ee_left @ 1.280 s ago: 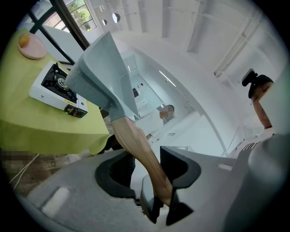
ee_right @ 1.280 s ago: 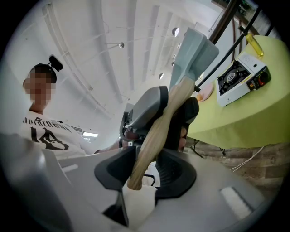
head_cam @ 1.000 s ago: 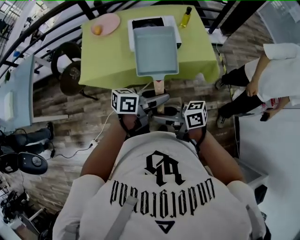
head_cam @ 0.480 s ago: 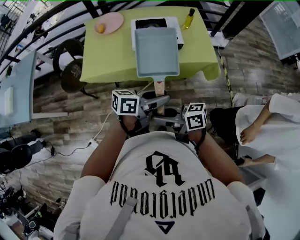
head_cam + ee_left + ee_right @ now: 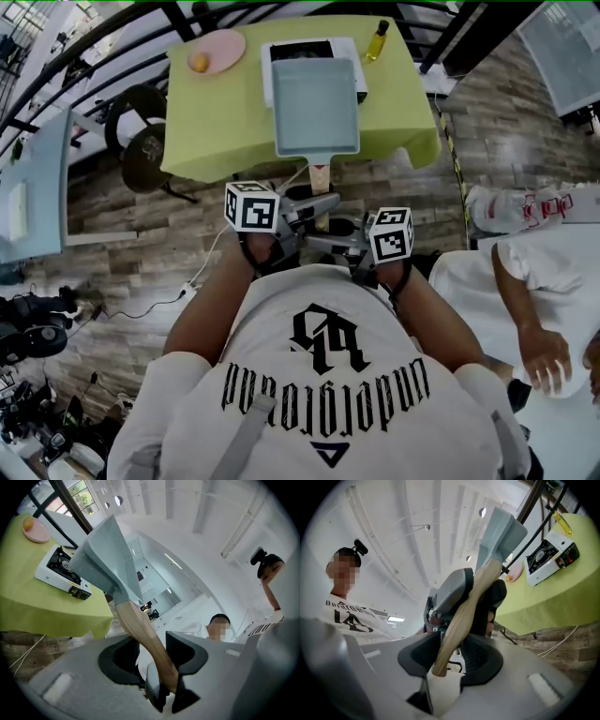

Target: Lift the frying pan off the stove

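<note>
Above the far worktop (image 5: 216, 122) and its stove (image 5: 305, 47), the frying pan (image 5: 316, 108) hangs unmoved since a second ago, so the lift looks done, with left claw (image 5: 157, 656) and right claw (image 5: 452, 656) both pinching its wooden handle (image 5: 319, 175).

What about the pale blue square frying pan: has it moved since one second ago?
No. The pale blue square frying pan covers the white gas stove the same way as before.

Pink plate (image 5: 217, 49) with orange (image 5: 199, 62), oil bottle (image 5: 375, 39), green table (image 5: 225, 122)
</note>
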`<state>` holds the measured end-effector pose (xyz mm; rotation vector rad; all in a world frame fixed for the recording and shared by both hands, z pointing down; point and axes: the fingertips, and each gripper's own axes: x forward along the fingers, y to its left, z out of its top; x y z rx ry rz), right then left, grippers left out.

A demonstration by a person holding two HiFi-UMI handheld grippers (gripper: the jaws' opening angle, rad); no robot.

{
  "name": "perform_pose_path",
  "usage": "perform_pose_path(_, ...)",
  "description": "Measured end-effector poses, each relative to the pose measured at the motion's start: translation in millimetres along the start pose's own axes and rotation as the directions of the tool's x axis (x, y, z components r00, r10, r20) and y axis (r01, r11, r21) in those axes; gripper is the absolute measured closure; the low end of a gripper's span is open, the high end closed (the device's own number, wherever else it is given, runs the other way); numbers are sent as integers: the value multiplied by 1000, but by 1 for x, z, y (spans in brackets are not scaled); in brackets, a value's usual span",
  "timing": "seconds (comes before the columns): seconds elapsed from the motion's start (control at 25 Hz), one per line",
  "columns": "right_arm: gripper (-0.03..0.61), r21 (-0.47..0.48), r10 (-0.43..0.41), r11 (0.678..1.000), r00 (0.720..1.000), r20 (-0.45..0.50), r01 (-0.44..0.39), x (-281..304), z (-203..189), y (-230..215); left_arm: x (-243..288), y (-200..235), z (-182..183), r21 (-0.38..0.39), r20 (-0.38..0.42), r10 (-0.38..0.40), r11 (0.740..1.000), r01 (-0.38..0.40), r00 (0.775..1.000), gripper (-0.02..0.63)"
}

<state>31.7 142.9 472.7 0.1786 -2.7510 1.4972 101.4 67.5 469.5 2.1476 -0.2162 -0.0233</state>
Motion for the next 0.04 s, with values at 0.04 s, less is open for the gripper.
perform_pose_path(0.04,440,1,-1,1000,1000,1,1,0,1,0,0,0,0,0,0,0,1000,0,1000,424)
